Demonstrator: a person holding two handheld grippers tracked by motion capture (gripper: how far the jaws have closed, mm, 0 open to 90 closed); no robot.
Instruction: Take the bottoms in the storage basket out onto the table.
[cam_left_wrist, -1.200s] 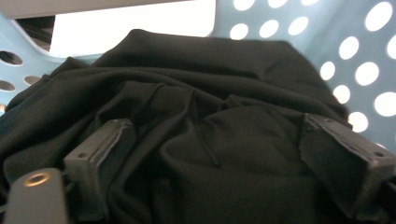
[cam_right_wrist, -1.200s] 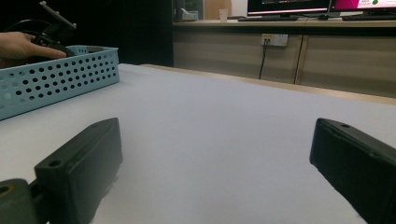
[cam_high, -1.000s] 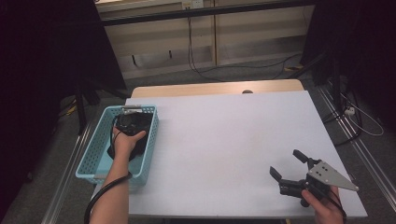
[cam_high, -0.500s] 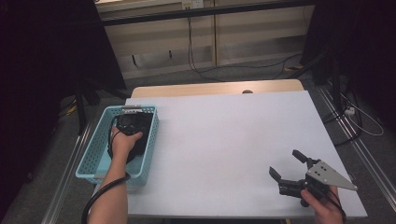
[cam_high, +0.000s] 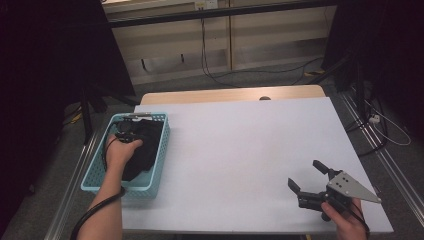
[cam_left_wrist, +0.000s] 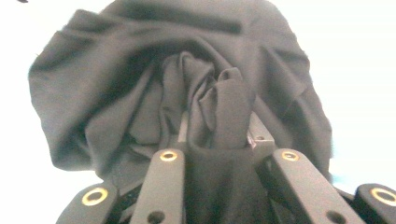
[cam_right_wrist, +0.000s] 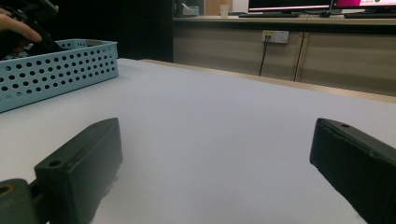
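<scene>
Black cloth (cam_left_wrist: 187, 102) pinched in L claw (cam_left_wrist: 217, 140), inside blue basket (cam_high: 95, 175) at bench's left edge.

L claw's jaws have just been closing; a bunched fold of the cloth is seen clamped between them in the left gripper view, rest of the cloth draped around and below the jaws. L hand (cam_high: 122, 150) is seen over the basket in the high view, claw itself mostly hidden by hand and cloth. R claw (cam_high: 310, 181) is held spread, nothing between jaws, low over the white bench (cam_high: 240, 150) near its front right corner, well apart from basket. Bench betw. basket and R claw is bare. Perforated basket wall (cam_right_wrist: 56, 70) is seen far left in the right gripper view. Cables (cam_high: 205, 55) and wall socket (cam_right_wrist: 274, 36) noted behind bench.
</scene>
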